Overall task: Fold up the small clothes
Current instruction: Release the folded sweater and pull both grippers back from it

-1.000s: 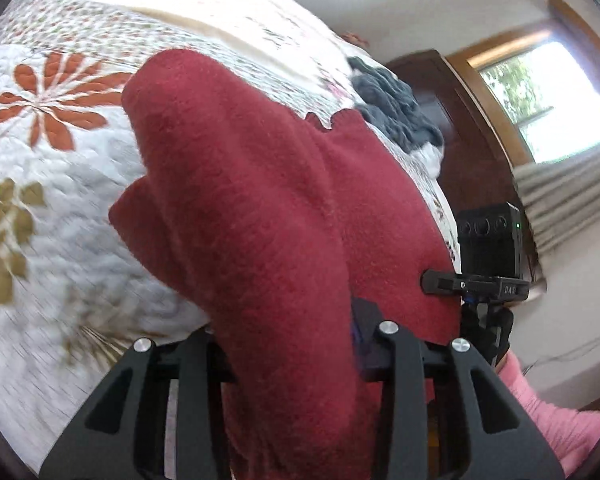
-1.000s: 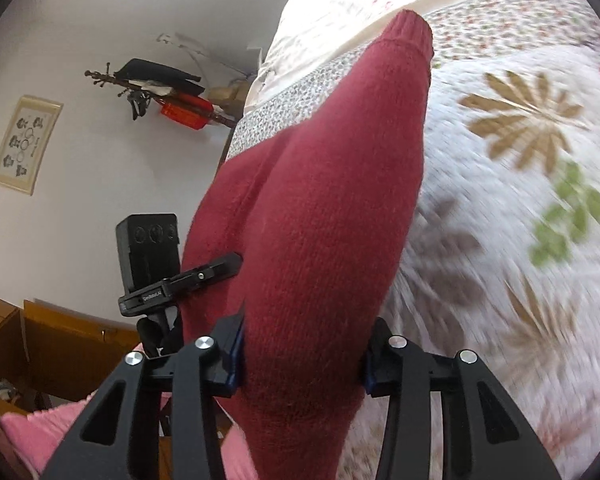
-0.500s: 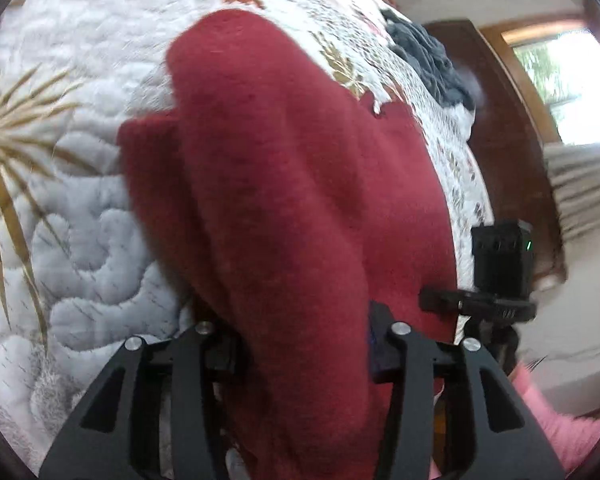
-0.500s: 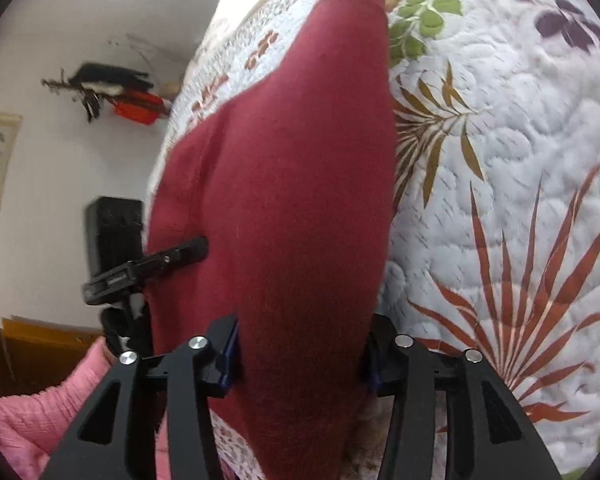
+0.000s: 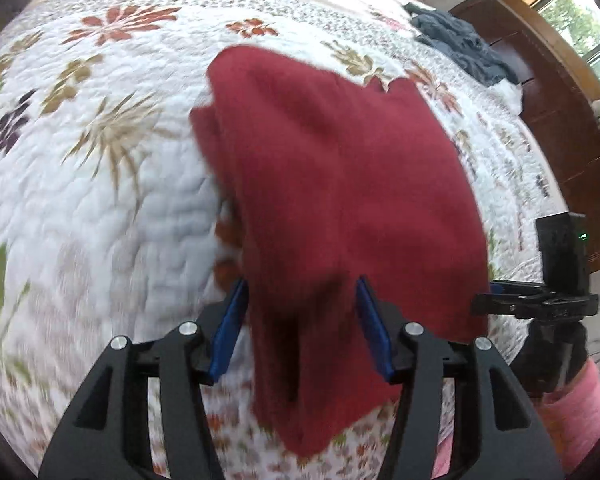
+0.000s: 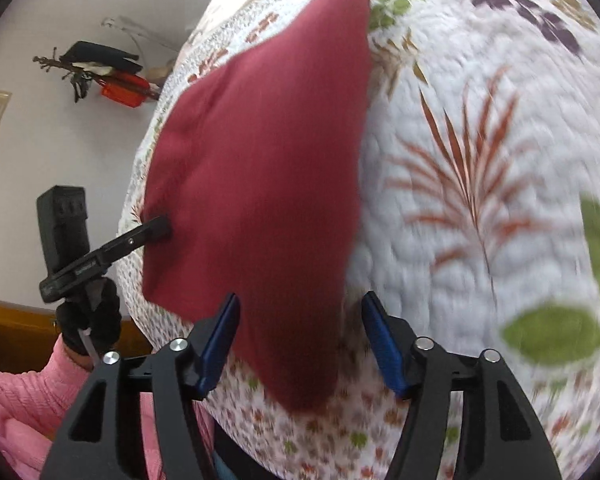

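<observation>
Spread under you is a white quilted bedspread (image 5: 100, 208) printed with leaves and flowers, with a dark wooden headboard (image 5: 556, 120) at its far side and a grey-blue garment (image 5: 460, 48) bunched near that end. On the quilt lies the red knitted garment (image 5: 340, 184), folded over itself, its near edge reaching toward both of your tools. Your left gripper (image 5: 300, 332) has its blue-padded fingers parted on either side of the red cloth without squeezing it, and your right gripper (image 6: 300, 344) likewise stands spread around the garment's near corner.
</observation>
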Available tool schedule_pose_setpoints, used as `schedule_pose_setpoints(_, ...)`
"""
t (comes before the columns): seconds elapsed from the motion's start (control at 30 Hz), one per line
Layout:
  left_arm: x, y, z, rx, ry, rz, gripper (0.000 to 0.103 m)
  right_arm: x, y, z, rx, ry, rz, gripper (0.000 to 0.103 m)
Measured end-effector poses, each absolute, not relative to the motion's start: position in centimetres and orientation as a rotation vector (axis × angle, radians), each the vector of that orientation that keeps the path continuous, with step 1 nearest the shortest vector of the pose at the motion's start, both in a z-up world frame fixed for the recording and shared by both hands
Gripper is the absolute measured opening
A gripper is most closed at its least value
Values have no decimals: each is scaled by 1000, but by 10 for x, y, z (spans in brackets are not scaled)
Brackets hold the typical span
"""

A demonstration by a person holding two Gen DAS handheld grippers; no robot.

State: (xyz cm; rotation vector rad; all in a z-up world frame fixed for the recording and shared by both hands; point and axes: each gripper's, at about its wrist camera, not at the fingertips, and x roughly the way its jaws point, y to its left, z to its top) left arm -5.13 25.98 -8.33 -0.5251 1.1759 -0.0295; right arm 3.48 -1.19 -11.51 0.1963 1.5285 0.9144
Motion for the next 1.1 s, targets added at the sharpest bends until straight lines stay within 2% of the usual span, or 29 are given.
schedule_pose_setpoints(0.07, -74, 263, -91, -522, 1191, -17, 54, 27, -17, -118, 219, 1544, 906, 45)
schedule_pose_setpoints(0.17, -88, 265, -104, -522, 1215, -4, 55, 23, -21, -123, 278, 1553, 900, 32)
schedule_pose_setpoints(0.27, -91, 270, -110, -525, 1211, 3, 56, 22, -20, -125, 297, 1549, 885, 28)
schedule_pose_setpoints(0.53, -97, 273, -118, -521, 1219, 9, 58, 16, -26, -131, 278, 1564, 822, 29)
schedule_pose_setpoints(0.6, -98, 273, -114, -531, 1223, 16, 58, 15, -32, -125, 264, 1550, 810, 33)
schedule_pose_setpoints(0.63, -99, 272, -112, -533, 1225, 22, 59, 13, -38, -121, 238, 1534, 791, 42)
schedule_pose_setpoints(0.73, -105, 270, -98, -505, 1218, 49, 62, 6, -36, -106, 170, 1490, 738, 50)
schedule_pose_setpoints(0.83, -115, 270, -83, -484, 1208, 94, 68, -4, -34, -87, 78, 1444, 669, 66)
schedule_pose_setpoints(0.87, -119, 271, -78, -483, 1204, 109, 69, -7, -33, -81, 28, 1426, 636, 75)
schedule_pose_setpoints(1.1, -144, 263, -44, -434, 1187, 199, 77, -34, -21, -36, -96, 1317, 512, 85)
